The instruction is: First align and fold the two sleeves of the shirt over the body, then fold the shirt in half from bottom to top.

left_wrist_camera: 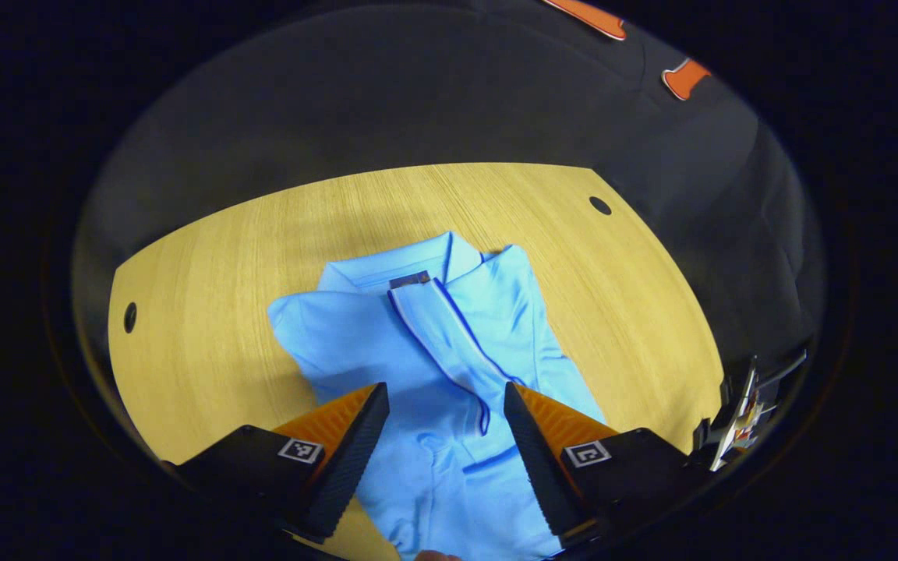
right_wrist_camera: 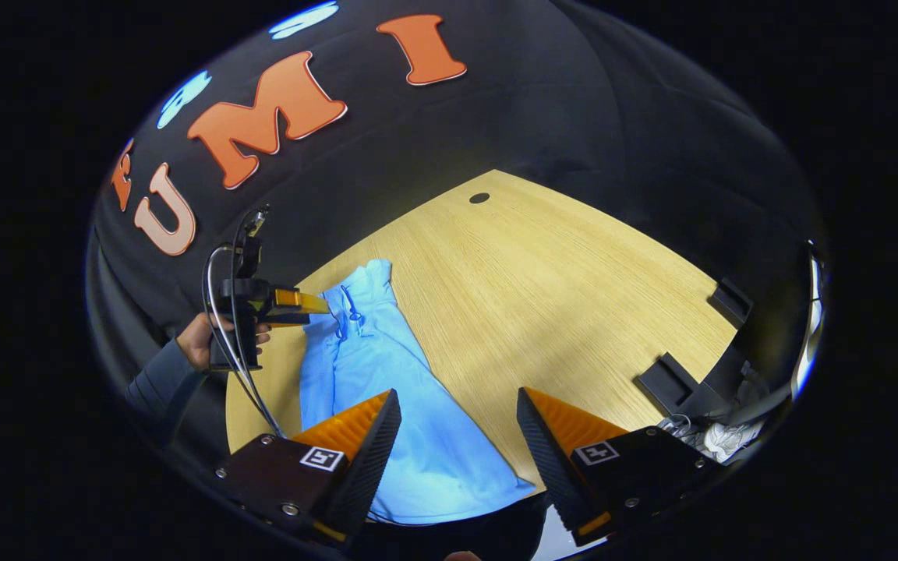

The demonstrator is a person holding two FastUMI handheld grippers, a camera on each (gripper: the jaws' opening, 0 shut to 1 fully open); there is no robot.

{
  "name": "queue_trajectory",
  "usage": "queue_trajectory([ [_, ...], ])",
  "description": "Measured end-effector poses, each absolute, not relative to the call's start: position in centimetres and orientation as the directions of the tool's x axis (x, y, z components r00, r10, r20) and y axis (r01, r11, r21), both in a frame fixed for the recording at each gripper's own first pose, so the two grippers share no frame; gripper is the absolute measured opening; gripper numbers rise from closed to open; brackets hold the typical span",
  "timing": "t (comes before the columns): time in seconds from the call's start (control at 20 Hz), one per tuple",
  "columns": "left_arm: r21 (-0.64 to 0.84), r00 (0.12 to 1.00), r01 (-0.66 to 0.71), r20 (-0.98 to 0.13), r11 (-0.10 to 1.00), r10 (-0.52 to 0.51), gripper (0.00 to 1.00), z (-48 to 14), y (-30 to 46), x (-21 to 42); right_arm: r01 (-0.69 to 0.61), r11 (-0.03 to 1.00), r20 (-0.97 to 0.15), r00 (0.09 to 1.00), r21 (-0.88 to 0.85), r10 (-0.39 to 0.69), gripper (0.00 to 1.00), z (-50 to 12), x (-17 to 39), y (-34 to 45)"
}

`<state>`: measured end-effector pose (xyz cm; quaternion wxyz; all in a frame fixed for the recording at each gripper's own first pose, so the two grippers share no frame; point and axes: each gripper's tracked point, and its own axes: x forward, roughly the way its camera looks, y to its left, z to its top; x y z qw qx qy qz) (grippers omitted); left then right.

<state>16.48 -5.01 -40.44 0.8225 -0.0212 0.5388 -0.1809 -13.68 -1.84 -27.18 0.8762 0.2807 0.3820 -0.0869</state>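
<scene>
Left gripper (left_wrist_camera: 447, 405) is hovering over the shirt (left_wrist_camera: 418, 343), jaws spread and grasping nothing, with the placket lying between its fingers. Right gripper (right_wrist_camera: 458, 417) is likewise standing released above the shirt's lower edge, at the table's near edge. In the right gripper view, the left gripper is being held by a hand (right_wrist_camera: 198, 341) at the shirt's far side. Shirt is lying on the table (left_wrist_camera: 574, 257), collar away from the left gripper, its body already looking narrowed, so the sleeves appear folded in. Risk, in my judgement: pinching only the top layer at the hem would be letting the folded sleeves slide out during the bottom-to-top fold. Collar label is too small to read.
</scene>
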Motion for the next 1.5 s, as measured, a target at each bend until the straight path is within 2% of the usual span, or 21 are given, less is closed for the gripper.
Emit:
queue_trajectory([
  [0.3,-0.281,0.37,0.244,-0.858,0.928,-0.357,0.99,-37.3,-1.0,9.4,0.274,0.879,-0.755,0.642,0.389,0.134,0.98,-28.9,-14.3,1.3],
  [0.45,-0.27,0.386,0.22,-0.859,0.937,-0.338,1.0,-36.0,1.3,4.8,0.203,0.908,-0.78,0.6,0.366,0.18,0.99,-30.1,-15.0,2.3],
  [0.75,-0.254,0.372,0.192,-0.875,0.948,-0.31,1.0,-37.3,3.1,-5.4,0.077,0.944,-0.818,0.524,0.321,0.236,0.99,-32.9,-16.5,3.0],
  [0.9,-0.244,0.309,0.201,-0.903,0.949,-0.298,0.96,-39.5,3.1,-11.1,0.03,0.957,-0.845,0.478,0.29,0.241,0.99,-34.7,-17.5,2.9],
  [0.95,-0.241,0.295,0.194,-0.91,0.951,-0.291,1.0,-40.1,3.2,-12.9,0.015,0.958,-0.852,0.462,0.285,0.246,0.99,-35.2,-17.8,3.1],
  [1.0,-0.236,0.288,0.186,-0.915,0.954,-0.282,0.99,-40.4,3.2,-14.1,0.002,0.959,-0.858,0.447,0.284,0.253,0.99,-35.6,-18.2,3.3],
  [1.25,-0.202,0.268,0.147,-0.934,0.968,-0.235,1.0,-42.5,3.5,-18.7,-0.079,0.973,-0.894,0.383,0.217,0.231,0.99,-38.3,-20.3,3.3],
  [1.5,-0.167,0.292,0.108,-0.937,0.98,-0.192,0.99,-44.0,4.1,-20.5,-0.117,0.979,-0.919,0.341,0.168,0.198,0.98,-40.5,-22.5,3.6],
])
